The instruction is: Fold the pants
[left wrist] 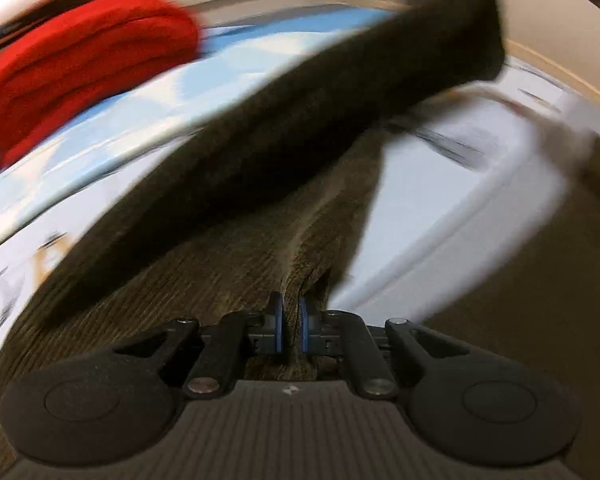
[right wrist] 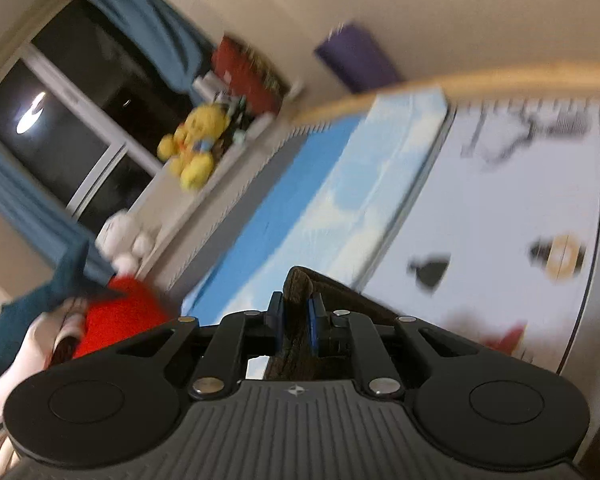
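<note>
I am folding a pair of brown corduroy pants (left wrist: 260, 248) on a bed (left wrist: 440, 200) covered with a sky-blue and white printed sheet, and the job is looking only partly done. My left claw (left wrist: 291, 320) is pinching a ridge of the corduroy between its blue pads, jaws pressed nearly together on the cloth, low over the bed. My right claw (right wrist: 296, 316) is also gripping a bunch of the same brown fabric, jaws drawn close around it and raised, so that one long dark stretch of the pants (right wrist: 300, 284) is hanging in the air across the left wrist view, reaching toward the far edge of the bed, while the rest is lying flat on the sheet beneath. Judging by that, a fold is under way but nothing is yet laid down flat or squared. A folded red garment (left wrist: 88, 64) is sitting near the far left corner of the bed. No basket, box or other container is showing in either view; both views are blurring with motion.
</note>
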The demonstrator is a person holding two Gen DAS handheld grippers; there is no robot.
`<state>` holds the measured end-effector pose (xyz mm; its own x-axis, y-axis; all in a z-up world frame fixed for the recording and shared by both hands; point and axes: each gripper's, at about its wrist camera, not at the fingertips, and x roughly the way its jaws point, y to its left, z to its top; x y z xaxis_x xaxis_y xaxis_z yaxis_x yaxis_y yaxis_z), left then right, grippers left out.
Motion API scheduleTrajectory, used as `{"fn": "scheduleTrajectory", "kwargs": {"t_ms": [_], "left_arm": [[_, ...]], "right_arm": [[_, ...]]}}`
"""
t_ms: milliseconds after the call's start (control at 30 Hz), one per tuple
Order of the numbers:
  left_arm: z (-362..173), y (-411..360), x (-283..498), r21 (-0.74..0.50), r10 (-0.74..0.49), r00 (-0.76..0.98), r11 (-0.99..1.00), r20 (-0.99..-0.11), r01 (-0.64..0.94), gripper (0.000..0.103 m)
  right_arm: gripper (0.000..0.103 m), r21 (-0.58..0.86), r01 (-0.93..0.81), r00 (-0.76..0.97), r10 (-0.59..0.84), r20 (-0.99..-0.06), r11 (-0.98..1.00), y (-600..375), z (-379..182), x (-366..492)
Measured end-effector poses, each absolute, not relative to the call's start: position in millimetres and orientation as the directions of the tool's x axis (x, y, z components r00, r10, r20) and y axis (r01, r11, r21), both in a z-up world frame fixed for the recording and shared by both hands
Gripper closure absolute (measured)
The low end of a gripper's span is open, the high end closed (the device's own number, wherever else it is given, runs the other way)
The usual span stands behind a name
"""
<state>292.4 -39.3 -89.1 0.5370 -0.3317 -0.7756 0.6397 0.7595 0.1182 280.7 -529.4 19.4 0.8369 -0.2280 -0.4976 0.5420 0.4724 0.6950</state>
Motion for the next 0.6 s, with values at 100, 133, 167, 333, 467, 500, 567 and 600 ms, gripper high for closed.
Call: {"fn": "scheduleTrajectory", "kwargs": {"t_ms": [100,133,167,333,467,500,567,600], "left_arm": [[-91,-37,278,0.056,-0.416,0.422,0.656,-0.805,0.753,0.092],[-92,-35,276,0.033,-0.429,0.384,0.631,-0.818,0.775,0.091],[-91,-33,274,0.014,-0.443,0.361,0.615,-0.82,0.788,0.089],[-76,-11,278,-0.089,-0.509,0.317,0.624,-0.8,0.776,0.065],[-50,14,288,-0.125,-0.543,0.408,0.698,-0.734,0.705,0.059],[-44,22,293,-0.12,-0.528,0.455,0.737,-0.717,0.666,0.056],[-37,44,302,-0.071,-0.439,0.569,0.83,-0.696,0.553,0.044],[-36,55,306,-0.041,-0.376,0.614,0.872,-0.694,0.487,0.042]], "right_arm": [[0.087,0.639,0.594,0.801,-0.28,-0.53,0.489,-547,24,304],[0.081,0.629,0.593,0.799,-0.277,-0.533,0.503,-554,15,311],[0.081,0.613,0.587,0.8,-0.267,-0.537,0.529,-559,4,317],[0.067,0.594,0.56,0.8,-0.191,-0.568,0.577,-559,-42,283],[0.053,0.495,0.662,0.704,-0.24,-0.668,0.563,-543,-87,237],[0.053,0.481,0.691,0.67,-0.227,-0.707,0.54,-543,-104,229],[0.052,0.475,0.75,0.602,-0.179,-0.778,0.46,-548,-134,221],[0.052,0.484,0.774,0.583,-0.159,-0.797,0.409,-553,-148,219]]}}
